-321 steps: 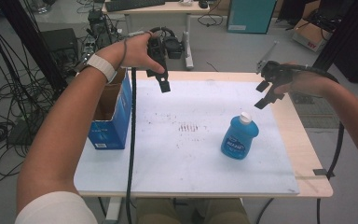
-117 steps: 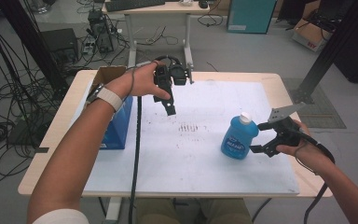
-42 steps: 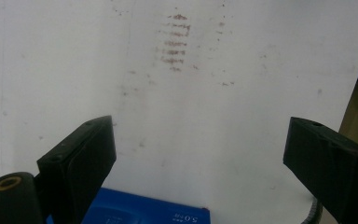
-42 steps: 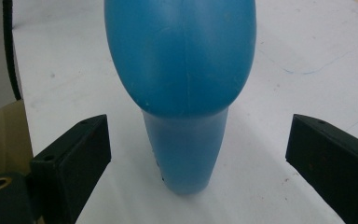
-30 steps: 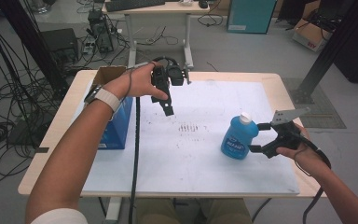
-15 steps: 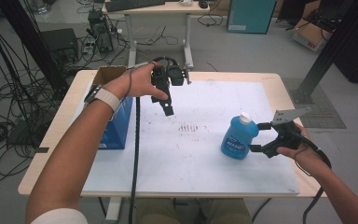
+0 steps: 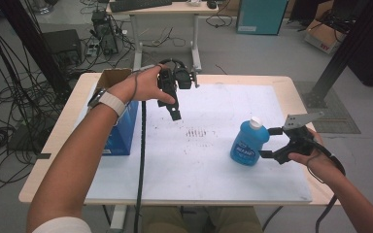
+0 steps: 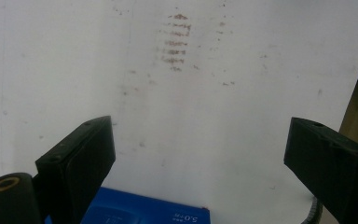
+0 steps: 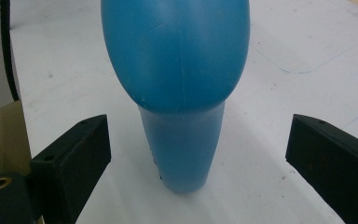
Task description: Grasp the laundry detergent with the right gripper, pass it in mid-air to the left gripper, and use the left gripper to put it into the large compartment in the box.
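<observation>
Blue bottle point(image 7: 246, 148) with a white cap stands upright on the white sheet point(image 7: 199, 165) covering the tabletop point(image 7: 291, 90), toward its right side, label facing the person. Right hand-held gripper point(image 7: 267, 142) sits just beside the bottle on its right, lying roughly level, jaws spread wide and pointed at the bottle. In the right gripper view the bottle point(image 9: 179, 79) stands between and beyond the two black jaws with clear gaps on both sides, pads not pressing on it, so nothing gripped. Grey three-cornered plate on top of that gripper, cable trailing off past the wrist. Left hand-held gripper point(image 7: 175, 112) is held up over the middle-left of the sheet, well apart from the bottle, jaws pointing down toward the sheet. In the left gripper view point(image 8: 198, 154) its jaws stand wide open with nothing between them, just white sheet below with a patch of reddish-brown smudges point(image 8: 175, 39). Blue cardboard box point(image 7: 121, 124), top flaps open, stands at the left side of the tabletop, under the left forearm; its cable hangs down in front of the box. Left wrist wears a white band point(image 7: 110, 102).
</observation>
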The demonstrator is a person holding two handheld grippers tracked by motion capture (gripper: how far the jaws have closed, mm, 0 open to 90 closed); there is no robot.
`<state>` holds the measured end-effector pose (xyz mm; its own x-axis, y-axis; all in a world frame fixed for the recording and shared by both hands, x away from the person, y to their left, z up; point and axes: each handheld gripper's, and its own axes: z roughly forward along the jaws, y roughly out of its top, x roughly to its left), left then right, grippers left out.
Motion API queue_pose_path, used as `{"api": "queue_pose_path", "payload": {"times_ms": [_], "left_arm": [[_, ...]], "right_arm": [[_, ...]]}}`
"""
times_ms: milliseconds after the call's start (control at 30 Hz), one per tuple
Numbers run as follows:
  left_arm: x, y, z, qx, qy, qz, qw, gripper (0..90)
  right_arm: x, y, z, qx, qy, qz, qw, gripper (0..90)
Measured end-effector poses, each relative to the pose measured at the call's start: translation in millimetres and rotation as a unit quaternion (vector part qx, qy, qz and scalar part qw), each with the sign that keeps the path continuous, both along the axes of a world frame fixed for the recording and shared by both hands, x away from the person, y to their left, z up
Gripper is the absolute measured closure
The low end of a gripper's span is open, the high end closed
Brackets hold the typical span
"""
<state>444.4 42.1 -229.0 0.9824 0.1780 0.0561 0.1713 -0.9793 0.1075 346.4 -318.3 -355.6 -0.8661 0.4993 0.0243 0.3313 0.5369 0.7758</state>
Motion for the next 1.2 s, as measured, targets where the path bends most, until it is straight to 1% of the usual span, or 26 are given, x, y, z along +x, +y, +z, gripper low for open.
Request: {"api": "queue_pose_path", "payload": {"times_ms": [33,100,133,200,400,500,667,1167,1200], "left_arm": [[0.2,0.2,0.0,0.000,-0.004,-0.002,1.0000,9.1],[-0.1,0.4,-0.2,-0.002,0.001,0.002,1.0000,9.1],[-0.4,0.5,-0.6,-0.004,-0.001,0.004,1.0000,9.1],[0.1,0.5,0.2,-0.001,-0.002,-0.001,1.0000,9.1],[-0.9,0.9,0.6,-0.001,0.000,0.003,1.0000,9.1],[-0.8,1.0,0.9,0.002,0.001,-0.001,1.0000,9.2],[-0.7,0.8,0.2,-0.002,0.001,0.003,1.0000,9.1],[0.3,0.4,-0.2,0.000,0.002,0.001,1.0000,9.2],[0.0,0.4,-0.4,-0.001,0.000,0.001,1.0000,9.1]], "right_arm": [[0.0,0.0,0.0,0.000,0.000,0.000,1.0000,6.3],[0.0,0.0,0.0,0.000,-0.001,0.000,1.0000,6.3],[-0.1,0.0,-0.1,0.001,-0.001,0.000,1.0000,6.3],[-0.1,0.3,-0.5,0.001,-0.001,0.001,1.0000,6.3],[-0.8,1.3,0.0,0.000,-0.003,0.003,1.0000,6.3],[-0.9,1.0,-0.3,0.001,-0.002,0.002,1.0000,6.3],[-0.7,1.0,-0.6,0.003,-0.003,0.001,1.0000,6.3],[-1.1,-0.3,-0.9,0.004,0.001,-0.004,1.0000,6.4],[-0.4,-0.8,-0.7,0.001,-0.002,-0.001,1.0000,6.3]]}}
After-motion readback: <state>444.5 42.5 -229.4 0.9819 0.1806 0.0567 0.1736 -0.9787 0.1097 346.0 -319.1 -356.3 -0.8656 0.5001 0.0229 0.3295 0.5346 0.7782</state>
